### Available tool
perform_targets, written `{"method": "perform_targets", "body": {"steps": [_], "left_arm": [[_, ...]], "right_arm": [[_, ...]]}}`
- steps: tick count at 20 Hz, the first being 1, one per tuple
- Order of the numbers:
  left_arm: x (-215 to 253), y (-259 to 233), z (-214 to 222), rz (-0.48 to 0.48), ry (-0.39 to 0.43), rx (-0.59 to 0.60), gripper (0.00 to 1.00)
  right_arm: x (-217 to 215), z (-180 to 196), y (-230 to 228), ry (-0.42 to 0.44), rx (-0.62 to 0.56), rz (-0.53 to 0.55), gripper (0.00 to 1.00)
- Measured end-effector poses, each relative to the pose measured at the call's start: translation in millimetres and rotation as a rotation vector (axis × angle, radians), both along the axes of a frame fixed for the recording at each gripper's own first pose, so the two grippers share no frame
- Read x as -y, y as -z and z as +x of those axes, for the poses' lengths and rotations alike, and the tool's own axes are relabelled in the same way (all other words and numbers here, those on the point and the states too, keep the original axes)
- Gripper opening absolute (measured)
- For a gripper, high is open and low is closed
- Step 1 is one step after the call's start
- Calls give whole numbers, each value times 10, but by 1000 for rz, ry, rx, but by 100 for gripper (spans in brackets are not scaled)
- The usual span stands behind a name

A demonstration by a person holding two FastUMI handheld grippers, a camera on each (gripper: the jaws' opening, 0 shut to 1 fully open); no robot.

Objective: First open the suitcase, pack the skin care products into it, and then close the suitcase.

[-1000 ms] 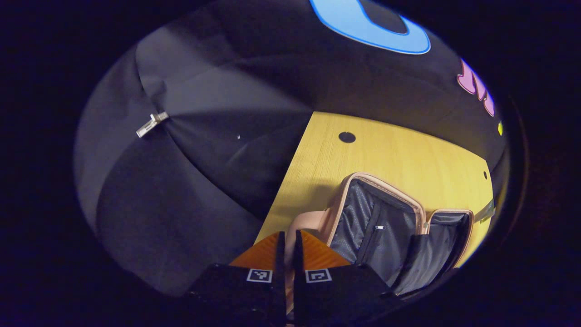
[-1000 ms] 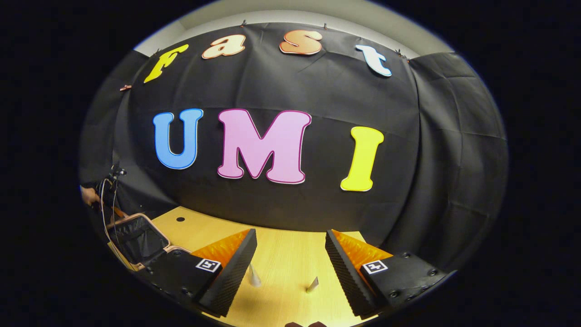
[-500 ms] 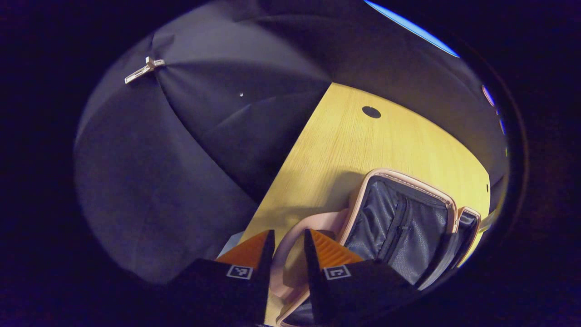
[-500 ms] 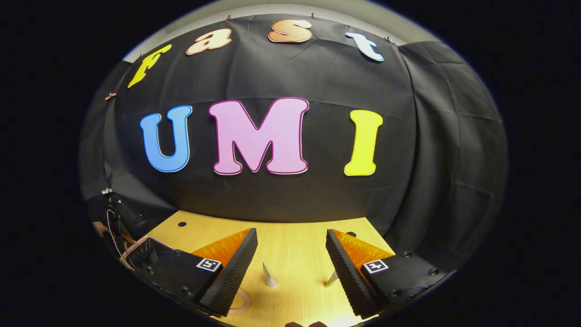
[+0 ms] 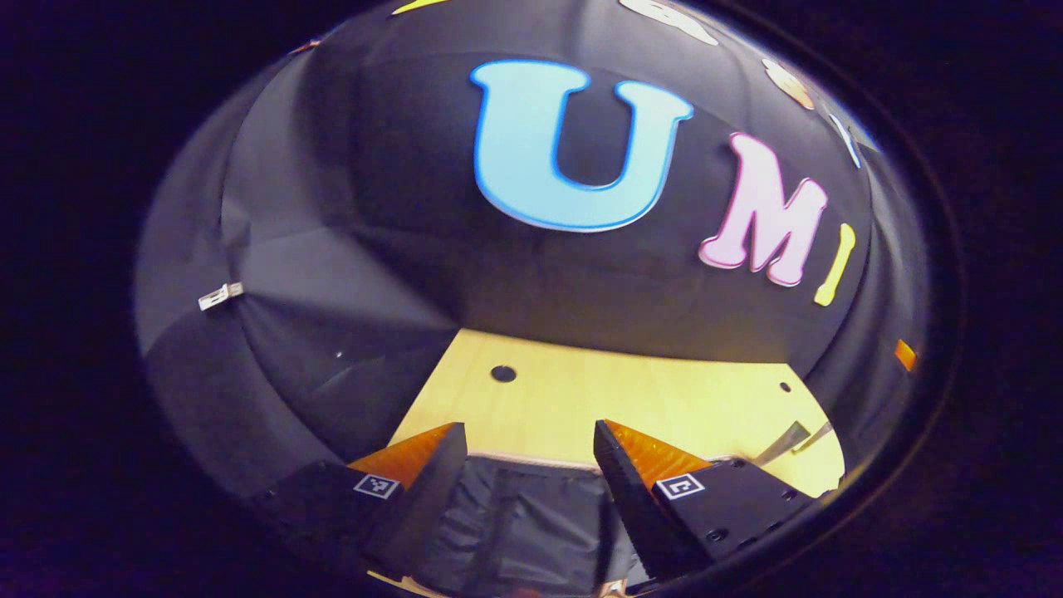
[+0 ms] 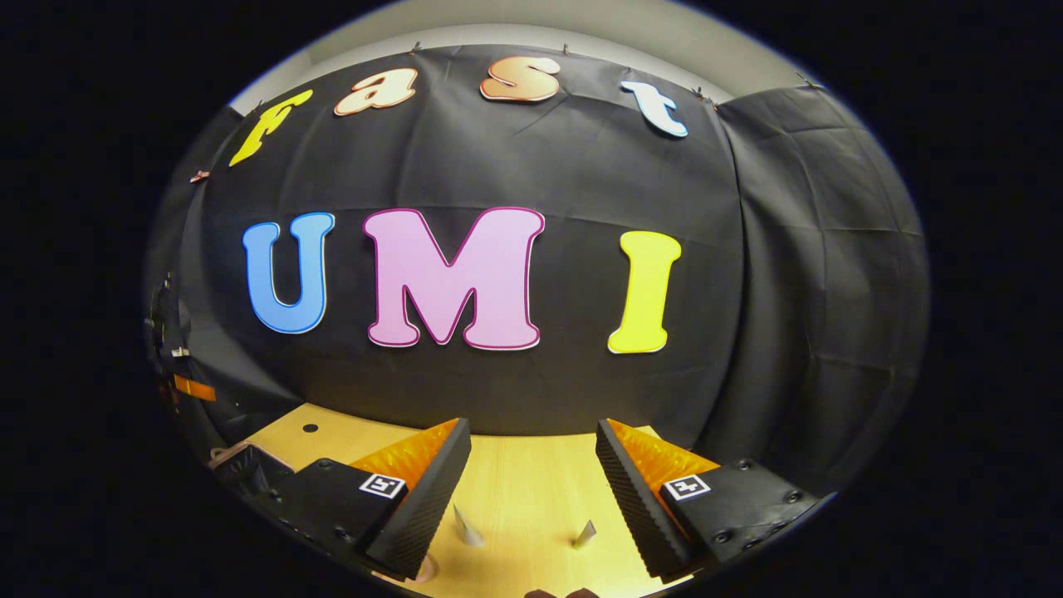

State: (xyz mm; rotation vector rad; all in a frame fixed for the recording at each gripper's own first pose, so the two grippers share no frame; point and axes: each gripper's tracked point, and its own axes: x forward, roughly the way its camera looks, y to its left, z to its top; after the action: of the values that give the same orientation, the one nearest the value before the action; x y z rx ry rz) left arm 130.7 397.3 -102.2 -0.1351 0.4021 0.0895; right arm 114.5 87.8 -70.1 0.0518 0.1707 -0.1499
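The open suitcase shows its dark lining [image 5: 519,519] and pale pink rim below and between the fingers of my left gripper [image 5: 527,428], which is open and holds nothing. In the right gripper view a corner of the suitcase [image 6: 241,465] lies at the far left on the wooden table [image 6: 531,498]. My right gripper [image 6: 531,423] is open above the table with nothing in it. Two small pale pointed tips, one on the left [image 6: 467,528] and one on the right [image 6: 585,534], stand on the table between its fingers; what they belong to is hidden.
The table [image 5: 648,399] has a round hole [image 5: 502,373] near its back left and a smaller one [image 5: 785,386] at the right. A grey strip [image 5: 785,443] lies near the right edge. Black cloth walls close the back and sides.
My left gripper went from shut at the suitcase's pink edge to wide open and swung up to face the back wall. The right gripper barely shifted.
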Motion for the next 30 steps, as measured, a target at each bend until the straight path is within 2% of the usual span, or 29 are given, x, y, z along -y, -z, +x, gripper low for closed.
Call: {"method": "perform_targets", "body": {"steps": [2, 6, 8, 11, 13, 16, 19, 24, 26, 27, 29, 30], "left_arm": [[749, -264, 60, -58, 129, 50, 96], [2283, -361, 76, -156, 383, 50, 96], [2827, -147, 3, -160, 474, 4, 96], [3596, 394, -76, -142, 598, -126, 96], [3819, 780, -43, -106, 643, -224, 96], [3935, 1178, 64, -66, 632, -333, 97], [3999, 1636, 294, -15, 550, -412, 96], [4048, 2271, 787, 23, 448, -483, 97], [4058, 2446, 884, 18, 427, -510, 100], [4018, 2509, 914, 29, 395, -521, 83], [4057, 2490, 899, 8, 410, -525, 49], [4075, 2460, 869, 2, 421, -529, 47]], "right_arm": [[33, 20, -42, -21, 13, -19, 96], [67, -1, -23, -68, 20, -35, 96], [71, -56, -6, -100, 13, -44, 96], [109, -157, 34, -139, 10, -75, 96], [122, -218, 134, -171, -1, -102, 96], [152, -285, 411, -225, -52, -120, 96], [199, -352, 622, -254, -96, -82, 96], [425, -353, 1113, -250, -184, -48, 96], [543, -315, 1382, -236, -221, -38, 97], [602, -287, 1541, -222, -246, -26, 97], [656, -222, 1959, -201, -317, 29, 97], [647, -190, 2197, -190, -365, 68, 97]]}}
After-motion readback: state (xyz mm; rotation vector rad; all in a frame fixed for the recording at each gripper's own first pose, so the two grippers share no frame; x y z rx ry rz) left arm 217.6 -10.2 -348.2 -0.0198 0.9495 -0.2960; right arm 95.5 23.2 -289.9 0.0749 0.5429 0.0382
